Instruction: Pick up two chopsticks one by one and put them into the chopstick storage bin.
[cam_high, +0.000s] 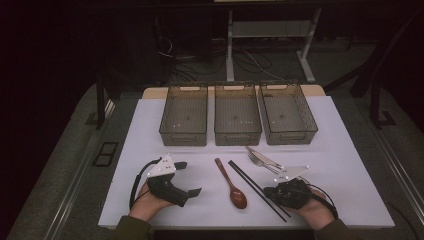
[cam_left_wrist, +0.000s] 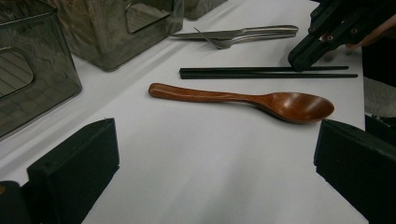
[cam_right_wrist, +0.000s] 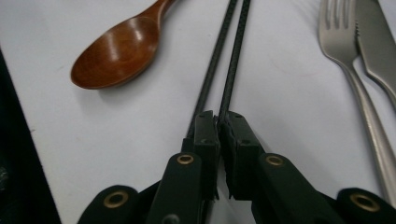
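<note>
The chopsticks (cam_high: 257, 189) are a matching pair, thin, straight and black, with a fine woven-looking texture along the shafts in the right gripper view (cam_right_wrist: 229, 70). They lie side by side on the white table (cam_high: 200, 210), running on a slant from the centre of the high view down towards its lower right. In the left gripper view they cross the upper middle of the frame (cam_left_wrist: 261, 72), squared and thicker at one end and tapering towards the other.

The right tongs (cam_high: 274, 192) sit low on the table at the lower right of the high view and are clenched. In the right gripper view their black jaws (cam_right_wrist: 218, 122) are pressed together at the bottom centre, right over the near ends of the two sticks; whether a stick is actually pinched between the pads I cannot tell. The left tongs (cam_high: 189, 177), at the lower left of the high view, stand released, jaws wide apart and nothing between them (cam_left_wrist: 215, 154).

Just to the left of the chopsticks lies a reddish-brown wooden spoon (cam_high: 232, 185), glossy in the bowl. A steel fork (cam_high: 262, 162) and knife (cam_high: 265, 157) lie just beyond. Three smoky see-through bins (cam_high: 237, 122) stand in a row at the back.

No brand, label or readable writing shows on any of it.
</note>
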